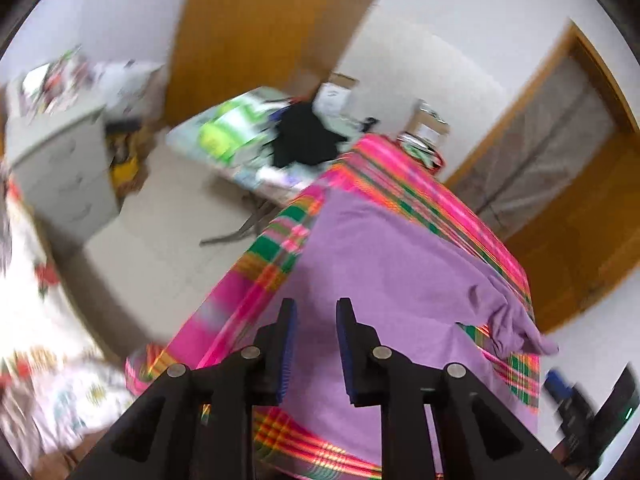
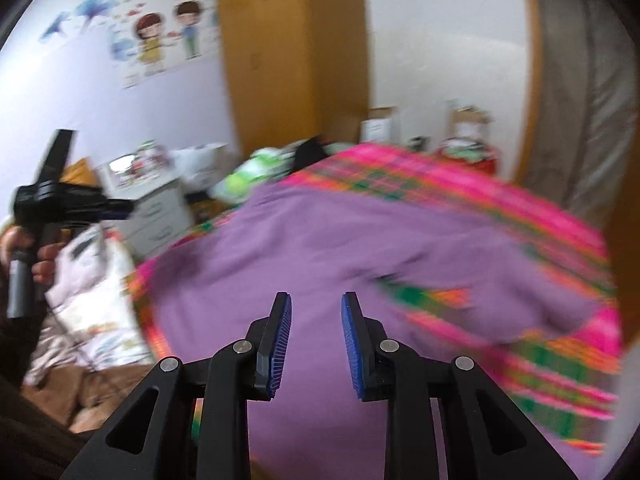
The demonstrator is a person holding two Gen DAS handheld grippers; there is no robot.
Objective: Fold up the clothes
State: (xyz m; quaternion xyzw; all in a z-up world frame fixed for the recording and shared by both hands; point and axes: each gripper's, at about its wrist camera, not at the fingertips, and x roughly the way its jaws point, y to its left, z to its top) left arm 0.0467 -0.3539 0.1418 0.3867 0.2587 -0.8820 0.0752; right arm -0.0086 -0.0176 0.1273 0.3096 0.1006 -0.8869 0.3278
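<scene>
Purple garment (image 1: 384, 264): lies spread on the plaid-covered desk, below and ahead of both grippers, held by neither.
Left gripper (image 1: 316, 320): jaws stand apart with nothing between the blue ribbed pads; it hangs above the near edge of the cloth.
Right gripper (image 2: 316, 316): jaws apart too, empty, pointing down over the broad middle of the garment.
Person's hand (image 2: 28, 256): in the right wrist view it grips the handle of the left gripper, off to the left of the desk.
Progress: the body of the garment looks flattened, perhaps with one fold made; a sleeve (image 1: 516, 320) bunches and droops over the desk's right edge, so I judge tucking that in and further folds remain.
Fabric: soft, matte knit, limp, with shallow wrinkles near the sleeve.
Plaid cover (image 1: 420, 184): glossy, striped pink, green and orange, draped over the desk's corners.
Surroundings: motion-blurred; a second cluttered desk (image 1: 240, 136) and orange wooden doors sit beyond.
</scene>
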